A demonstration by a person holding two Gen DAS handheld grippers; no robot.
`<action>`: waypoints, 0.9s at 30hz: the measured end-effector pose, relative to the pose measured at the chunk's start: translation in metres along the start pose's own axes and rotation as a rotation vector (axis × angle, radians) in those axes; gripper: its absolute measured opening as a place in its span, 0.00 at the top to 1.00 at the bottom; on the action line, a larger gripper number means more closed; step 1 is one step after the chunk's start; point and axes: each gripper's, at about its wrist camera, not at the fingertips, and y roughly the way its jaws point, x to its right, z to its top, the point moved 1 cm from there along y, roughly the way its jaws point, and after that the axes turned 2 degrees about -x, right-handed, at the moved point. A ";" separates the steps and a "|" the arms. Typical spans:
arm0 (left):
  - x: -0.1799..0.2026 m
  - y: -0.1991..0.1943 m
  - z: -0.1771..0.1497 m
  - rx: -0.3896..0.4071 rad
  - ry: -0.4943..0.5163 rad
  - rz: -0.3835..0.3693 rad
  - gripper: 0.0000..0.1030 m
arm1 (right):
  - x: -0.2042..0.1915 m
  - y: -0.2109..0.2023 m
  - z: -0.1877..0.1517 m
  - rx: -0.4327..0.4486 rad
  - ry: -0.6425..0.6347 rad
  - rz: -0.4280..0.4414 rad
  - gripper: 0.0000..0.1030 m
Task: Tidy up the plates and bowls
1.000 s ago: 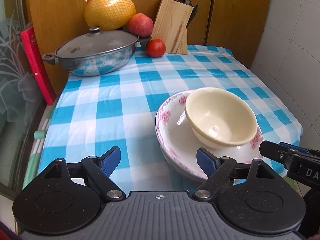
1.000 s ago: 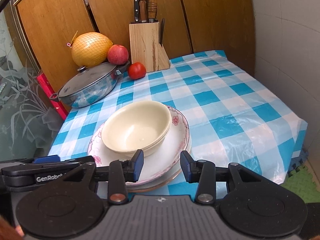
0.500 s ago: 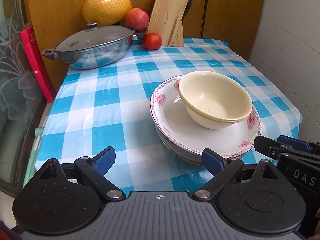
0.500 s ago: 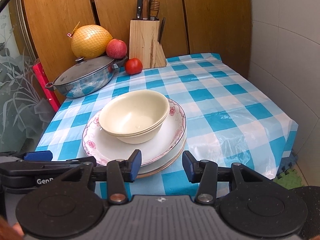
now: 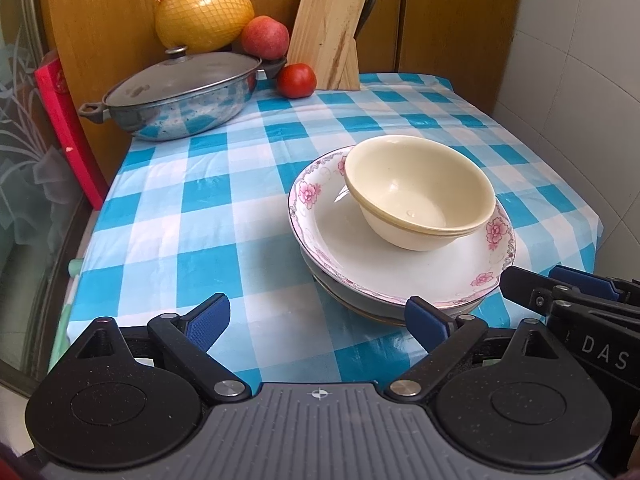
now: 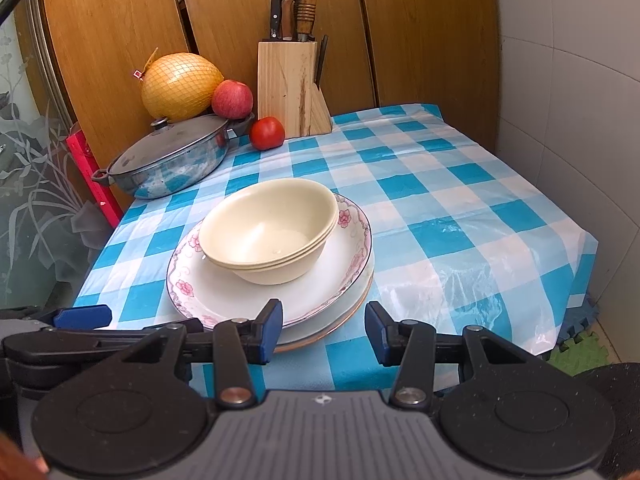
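Nested cream bowls (image 5: pixel 418 196), smooth, round and glossy, sit in a white plate (image 5: pixel 360 256) with a scalloped rim of pink flowers; this plate rests on further plates, the lowest edged in brown. The stack stands on a blue-and-white checked plastic tablecloth (image 6: pixel 440 200), nearer than the wooden knife block (image 6: pixel 290 88). Left of the knife block: a red tomato (image 6: pixel 267 133), an apple (image 6: pixel 232 99), a netted pomelo (image 6: pixel 180 86) and a lidded steel pan (image 6: pixel 168 160). Left gripper (image 5: pixel 318 318) has its jaws spread wide, empty, just before the stack. Right gripper (image 6: pixel 324 330) likewise stands parted and empty.
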 end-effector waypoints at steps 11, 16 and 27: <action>0.001 0.000 -0.001 -0.014 0.000 0.001 0.06 | 0.000 -0.001 -0.004 -0.006 0.006 0.005 0.58; 0.001 -0.002 -0.001 -0.006 0.002 -0.001 0.06 | 0.001 -0.003 -0.005 -0.001 0.015 0.010 0.58; 0.000 -0.003 -0.001 -0.006 -0.013 -0.023 0.07 | 0.003 -0.005 -0.005 0.012 0.028 0.027 0.58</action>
